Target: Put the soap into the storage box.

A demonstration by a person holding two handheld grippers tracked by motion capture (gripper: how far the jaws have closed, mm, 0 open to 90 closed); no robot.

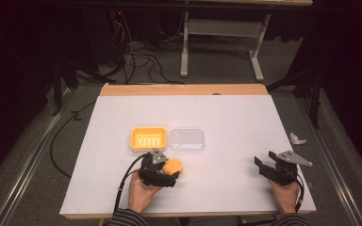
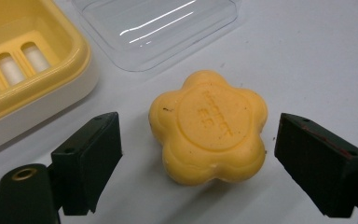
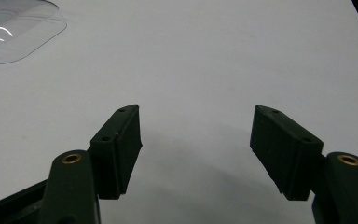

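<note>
Lying flat on the white table, the flower-shaped orange soap sits just in front of the yellow soap dish and the clear lid, near both but touching neither. The left gripper frames it with jaws spread wide, one on each side and a gap showing at both, so nothing is gripped yet. The likeliest trouble, as I judge it, comes from the soap's scalloped, rounded edge: if the pads close on a lobe rather than across two hollows, the bar may twist or squirt out sideways, and its waxy surface would make that worse. Closing off-centre could also shove it into the dish's rim or under the lid. Pressing hard might dent the soft bar. Well apart at the table's near right, the right gripper hovers over bare surface, jaws likewise wide and empty, too distant to steady anything if the soap slides.
</note>
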